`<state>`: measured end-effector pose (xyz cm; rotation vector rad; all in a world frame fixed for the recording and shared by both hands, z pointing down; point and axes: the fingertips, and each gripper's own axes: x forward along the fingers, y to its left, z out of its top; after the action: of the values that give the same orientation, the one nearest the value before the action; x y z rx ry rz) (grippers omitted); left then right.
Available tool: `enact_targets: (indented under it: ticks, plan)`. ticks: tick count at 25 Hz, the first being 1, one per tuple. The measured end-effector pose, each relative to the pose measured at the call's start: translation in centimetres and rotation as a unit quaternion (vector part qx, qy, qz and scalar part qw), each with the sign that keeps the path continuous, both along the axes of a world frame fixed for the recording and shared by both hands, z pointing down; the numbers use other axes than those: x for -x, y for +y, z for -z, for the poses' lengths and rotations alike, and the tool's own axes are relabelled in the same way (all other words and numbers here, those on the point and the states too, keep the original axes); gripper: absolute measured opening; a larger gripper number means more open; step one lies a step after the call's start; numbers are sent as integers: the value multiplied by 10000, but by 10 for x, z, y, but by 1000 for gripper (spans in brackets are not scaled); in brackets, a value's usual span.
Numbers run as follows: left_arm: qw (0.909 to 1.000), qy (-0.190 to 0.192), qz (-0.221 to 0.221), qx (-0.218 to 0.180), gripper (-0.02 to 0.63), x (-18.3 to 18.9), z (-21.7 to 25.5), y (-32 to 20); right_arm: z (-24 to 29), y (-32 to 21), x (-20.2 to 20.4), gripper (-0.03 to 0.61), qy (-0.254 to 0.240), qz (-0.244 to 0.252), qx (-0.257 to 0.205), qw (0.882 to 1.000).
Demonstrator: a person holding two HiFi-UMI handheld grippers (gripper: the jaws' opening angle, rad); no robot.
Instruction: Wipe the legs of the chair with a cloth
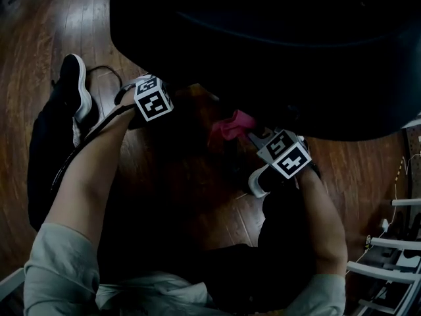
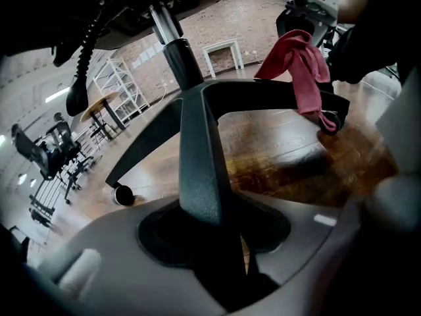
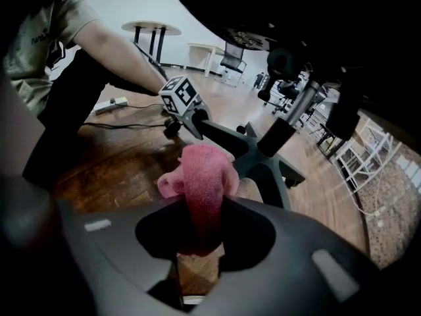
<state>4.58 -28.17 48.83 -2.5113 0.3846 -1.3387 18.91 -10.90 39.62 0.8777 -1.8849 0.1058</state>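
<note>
A black office chair stands over me, its gas column [image 2: 172, 45] rising from a dark grey star base. One chair leg [image 2: 200, 157] runs straight between the jaws of my left gripper [image 2: 220, 249]; a sliver of floor shows beside it, so the jaws stand open around it. In the head view the left gripper [image 1: 158, 104] sits under the seat's edge. My right gripper [image 3: 197, 242] is shut on a pink cloth [image 3: 200, 183]. The cloth [image 2: 299, 64] drapes over a neighbouring leg [image 2: 263, 97]. From above the cloth [image 1: 230, 127] shows just left of the right gripper [image 1: 266, 142].
The person's black shoe [image 1: 72, 87] and a dark cable [image 1: 105, 71] lie on the wooden floor at left. A caster [image 2: 122, 195] ends a far leg. White racks [image 1: 388, 255] stand at lower right. A power strip [image 3: 112, 103] lies on the floor.
</note>
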Motion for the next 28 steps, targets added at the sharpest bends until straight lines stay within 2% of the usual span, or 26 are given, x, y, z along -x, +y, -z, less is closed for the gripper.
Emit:
enact_targets:
  ticks: [4, 6, 9, 11, 13, 15, 17, 19, 20, 22, 23, 25, 26, 27, 28]
  plan:
    - [9995, -153, -285, -4, 179, -6, -3, -8, -11, 4, 10, 98, 253, 344, -3, 9991]
    - [9986, -377, -374, 18, 184, -7, -6, -10, -12, 3, 17, 98, 355, 444, -107, 9983]
    - [9929, -830, -810, -265, 215, -2, 5, -10, -7, -9, 23, 101, 475, 343, -403, 9975]
    - [9885, -932, -1092, -482, 219, 2, 26, -8, -4, -18, 26, 101, 348, 148, -672, 9970]
    - [9879, -890, -1146, -548, 161, 9, 51, -3, -6, -25, 32, 102, 262, 18, -920, 9954]
    - [9903, -696, -1107, -460, 45, 17, 80, 9, -13, -31, 41, 103, 330, 70, -1018, 9942]
    - [9946, -220, -994, -189, 12, 22, 108, 26, -19, -29, 51, 98, 406, 340, -876, 9947]
    - [9949, 520, -762, 417, 8, 21, 130, 48, -24, -13, 61, 97, 454, 817, -477, 9945]
    - [9896, 927, -682, 865, 8, 19, 138, 61, -28, 0, 67, 97, 405, 1054, -176, 9935]
    - [9695, 1498, -632, 1835, 8, 19, 149, 88, -37, 33, 79, 95, 146, 1398, 607, 9882]
    - [9592, 1663, -657, 2191, 8, 18, 154, 96, -42, 50, 85, 95, 0, 1525, 1046, 9828]
    - [9429, 1983, -685, 2587, 8, 14, 167, 103, -48, 80, 96, 95, -139, 1751, 1742, 9689]
    - [9368, 2098, -666, 2719, 8, 11, 171, 105, -50, 86, 99, 95, -71, 1840, 1790, 9665]
    - [9338, 2126, -652, 2802, 8, 10, 171, 109, -48, 80, 101, 94, 89, 1874, 1537, 9701]
    - [9350, 2064, -666, 2806, 8, 9, 168, 113, -44, 64, 100, 94, 301, 1819, 1033, 9774]
